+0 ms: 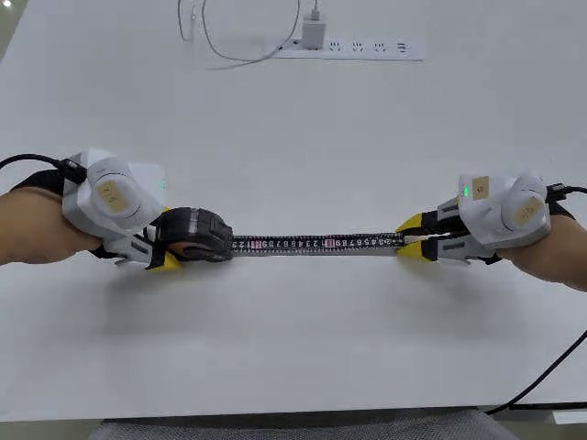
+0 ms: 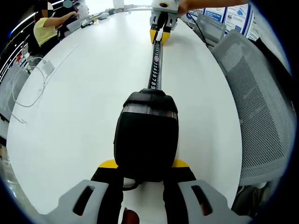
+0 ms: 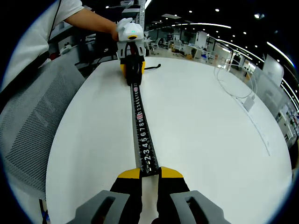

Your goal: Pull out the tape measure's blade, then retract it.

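Observation:
A black tape measure case (image 1: 194, 235) rests on the white table (image 1: 303, 137), held between the yellow-tipped jaws of my left gripper (image 1: 165, 249). Its blade (image 1: 316, 244) is drawn out to the right, flat along the table. My right gripper (image 1: 410, 237) is shut on the blade's end. In the left gripper view the case (image 2: 147, 135) sits between my jaws and the blade (image 2: 155, 70) runs away to the right gripper (image 2: 160, 35). In the right gripper view the blade (image 3: 141, 135) runs from my right gripper (image 3: 149, 175) to the case (image 3: 131, 70) in the left gripper (image 3: 131, 64).
A white power strip (image 1: 353, 48) with a plugged-in charger (image 1: 314, 35) and its cable (image 1: 215, 41) lies at the table's far edge. A black cable (image 1: 550, 367) trails off the right gripper. A grey mesh chair (image 2: 259, 107) stands at the table's near side.

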{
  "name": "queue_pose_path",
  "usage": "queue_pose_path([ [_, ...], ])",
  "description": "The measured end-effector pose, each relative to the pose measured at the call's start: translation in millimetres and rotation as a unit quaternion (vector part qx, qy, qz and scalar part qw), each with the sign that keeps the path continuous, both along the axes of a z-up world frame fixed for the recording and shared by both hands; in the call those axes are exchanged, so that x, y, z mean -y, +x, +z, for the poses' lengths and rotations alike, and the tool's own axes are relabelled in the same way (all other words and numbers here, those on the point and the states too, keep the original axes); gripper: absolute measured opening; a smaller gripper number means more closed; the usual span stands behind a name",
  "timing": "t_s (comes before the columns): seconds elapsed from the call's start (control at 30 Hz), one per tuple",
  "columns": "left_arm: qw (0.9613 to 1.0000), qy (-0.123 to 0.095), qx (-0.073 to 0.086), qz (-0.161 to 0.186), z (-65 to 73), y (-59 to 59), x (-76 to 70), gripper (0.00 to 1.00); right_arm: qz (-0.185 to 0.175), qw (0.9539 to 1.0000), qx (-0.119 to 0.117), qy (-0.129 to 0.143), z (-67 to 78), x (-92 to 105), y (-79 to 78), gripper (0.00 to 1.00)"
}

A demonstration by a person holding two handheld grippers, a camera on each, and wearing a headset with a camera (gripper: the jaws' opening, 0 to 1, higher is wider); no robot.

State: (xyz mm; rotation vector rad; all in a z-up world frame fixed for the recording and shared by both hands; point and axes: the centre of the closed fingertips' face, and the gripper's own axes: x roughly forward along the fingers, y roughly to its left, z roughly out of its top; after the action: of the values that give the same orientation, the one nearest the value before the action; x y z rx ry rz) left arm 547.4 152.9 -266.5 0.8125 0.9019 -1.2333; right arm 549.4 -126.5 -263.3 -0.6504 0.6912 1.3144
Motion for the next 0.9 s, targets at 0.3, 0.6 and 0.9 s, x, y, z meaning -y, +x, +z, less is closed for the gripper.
queue_pose_path([
  [0.3, 1.0000, 0.000, -0.001, 0.000, 0.4, 0.0, 0.2, 0.28, -0.003, 0.9999, -0.001, -0.012, 0.7, 10.6, 0.1, 0.07],
  [0.6, 1.0000, 0.005, -0.002, 0.006, 0.4, -0.5, 0.0, 0.28, -0.010, 0.9997, -0.005, -0.023, 0.5, 11.5, -0.6, 0.08],
  [0.9, 0.9999, 0.004, -0.004, 0.009, 0.3, -0.5, -0.3, 0.28, -0.007, 0.9996, -0.012, -0.025, -0.4, 10.3, -0.7, 0.08],
])
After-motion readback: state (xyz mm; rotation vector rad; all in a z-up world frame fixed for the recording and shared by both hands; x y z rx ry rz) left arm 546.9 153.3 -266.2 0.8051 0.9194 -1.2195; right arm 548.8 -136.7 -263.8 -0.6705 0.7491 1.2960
